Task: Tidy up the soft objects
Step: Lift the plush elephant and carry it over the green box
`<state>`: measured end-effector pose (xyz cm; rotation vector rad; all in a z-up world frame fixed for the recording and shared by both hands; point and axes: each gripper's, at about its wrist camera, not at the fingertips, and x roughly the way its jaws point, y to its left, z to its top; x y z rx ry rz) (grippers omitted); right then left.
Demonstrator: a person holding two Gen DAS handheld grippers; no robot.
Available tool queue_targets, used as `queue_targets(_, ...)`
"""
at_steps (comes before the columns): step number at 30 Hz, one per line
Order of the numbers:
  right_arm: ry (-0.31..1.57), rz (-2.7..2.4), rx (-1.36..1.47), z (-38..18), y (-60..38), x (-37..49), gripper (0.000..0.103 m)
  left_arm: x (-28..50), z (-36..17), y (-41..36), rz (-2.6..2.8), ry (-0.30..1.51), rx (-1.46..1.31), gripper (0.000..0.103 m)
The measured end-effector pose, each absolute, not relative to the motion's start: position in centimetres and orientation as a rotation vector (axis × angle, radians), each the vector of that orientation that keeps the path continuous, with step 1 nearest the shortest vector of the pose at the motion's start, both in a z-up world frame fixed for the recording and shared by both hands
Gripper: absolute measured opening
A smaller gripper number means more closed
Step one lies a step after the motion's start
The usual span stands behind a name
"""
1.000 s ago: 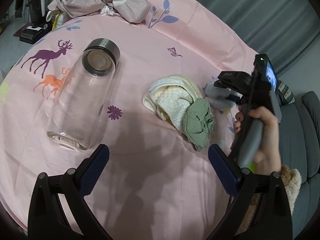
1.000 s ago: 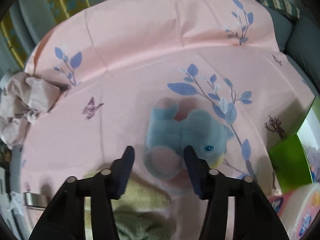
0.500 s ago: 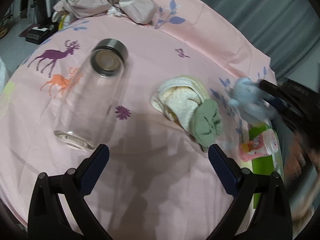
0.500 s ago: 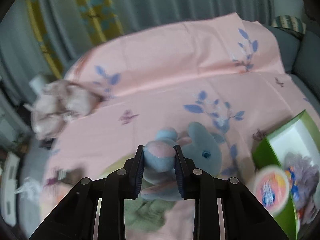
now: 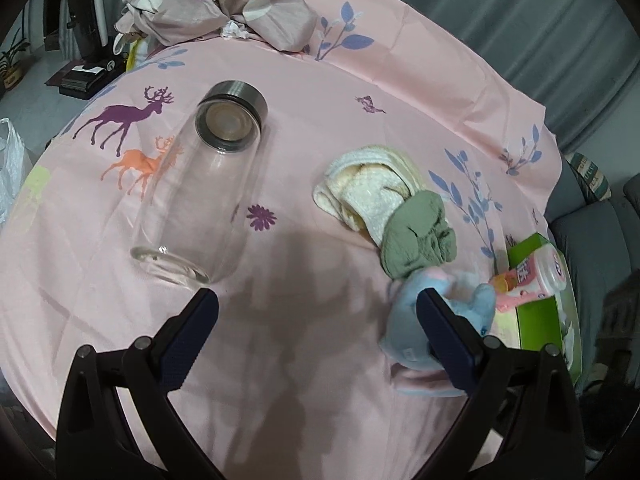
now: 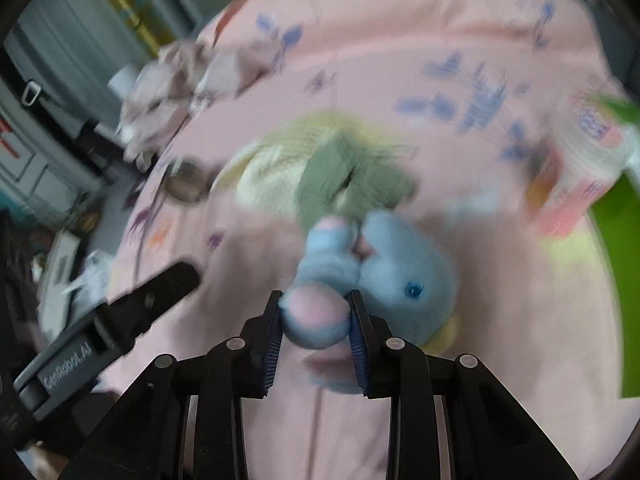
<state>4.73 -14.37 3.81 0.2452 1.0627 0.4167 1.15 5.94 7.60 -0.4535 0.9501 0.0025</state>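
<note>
The counter [image 5: 400,60] carries a pink printed cloth. The right tool [image 6: 315,322] is pinched on the plush [image 6: 400,276], which was lying flat a second ago and is now lifted beside the left tool [image 5: 316,308], whose jaws remain spread. Judgement: transfer toward the green box [image 5: 536,320] is underway. The towels [image 5: 384,200] are unmoved.

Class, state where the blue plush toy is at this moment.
The blue plush toy is clamped in the right gripper, held above the pink tablecloth, just near of the green cloth and beside the green box.
</note>
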Motion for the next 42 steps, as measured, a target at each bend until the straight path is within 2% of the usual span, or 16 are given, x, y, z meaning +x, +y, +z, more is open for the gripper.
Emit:
queue_targets(6,1.037,0.386,0.220,5.7,-16.0,4.2,0.046,0.5,7.1,5.5,-0.058,0.982,-0.519,0.098)
queue_targets(8,1.001,0.386,0.232,6.4,-16.9,3.4,0.061,0.3,7.2,5.2,-0.078,0.985,-0.532,0.098)
queue_targets(14,0.926,0.339,0.346,7.9,-20.7,3.3,0.071,-0.1,7.2,3.2,-0.229,0.984,-0.580,0.098)
queue_targets(21,0.965,0.321,0.419,5.5,-21.8,5.3,0.071,-0.6,6.7,-2.0,-0.320,0.980,-0.442,0.098)
queue_targets(31,1.074,0.349,0.397,2.0,-20.0,7.2,0.071,1.4,3.0,-2.2,-0.270,1.071,-0.491,0.098)
queue_targets(34,1.089,0.350,0.383,1.5,-19.7,7.3,0.071,1.5,2.9,-2.2,-0.264,1.057,-0.482,0.092)
queue_targets(36,1.100,0.370,0.387,1.1,-19.4,7.5,0.069,1.5,3.0,-2.3,-0.286,1.047,-0.492,0.083)
queue_targets(38,1.104,0.386,0.390,0.8,-19.2,7.7,0.065,1.5,3.1,-2.4,-0.328,1.049,-0.529,0.067)
queue_targets(42,1.086,0.386,0.374,1.2,-19.3,7.4,0.059,1.3,3.5,-2.6,-0.335,1.039,-0.529,0.066)
